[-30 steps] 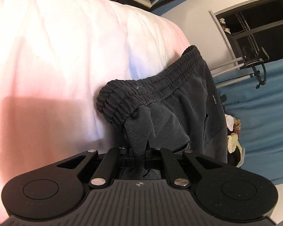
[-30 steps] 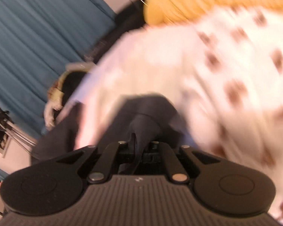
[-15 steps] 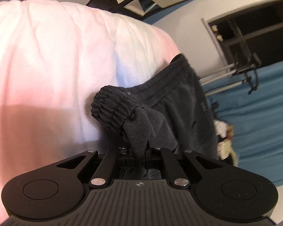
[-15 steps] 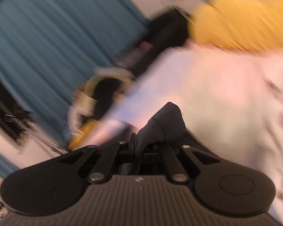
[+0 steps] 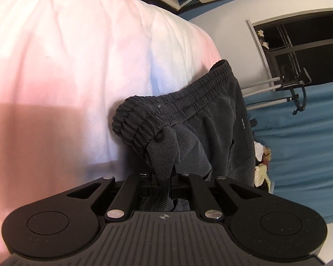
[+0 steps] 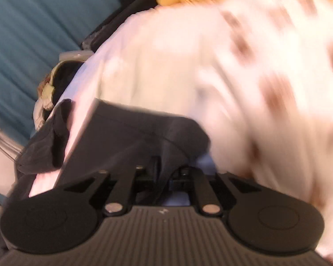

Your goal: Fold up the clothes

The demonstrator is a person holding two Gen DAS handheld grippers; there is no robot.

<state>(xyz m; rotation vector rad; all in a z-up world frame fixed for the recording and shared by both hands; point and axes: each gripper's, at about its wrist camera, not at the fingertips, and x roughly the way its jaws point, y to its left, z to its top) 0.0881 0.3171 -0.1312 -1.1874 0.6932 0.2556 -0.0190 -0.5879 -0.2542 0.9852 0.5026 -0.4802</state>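
Both grippers, left (image 5: 164, 187) and right (image 6: 164, 177), clamp the shorts (image 5: 211, 119); fold under way; next, lay them flat ahead on the blanket (image 5: 66, 55)

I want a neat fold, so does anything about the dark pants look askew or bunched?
Yes. In the left wrist view the pants' elastic waistband is scrunched into a lump near the left gripper, not flat on the white blanket.

**Bed surface, white cover**

White quilted bedcover (image 5: 77, 71) fills 9 to 12 o'clock in left view. Dark sweatpants (image 5: 211, 119) lie on it, waistband bunched toward centre. Right view, blurred: brown-spotted white fabric (image 6: 277, 66) at 2 o'clock.
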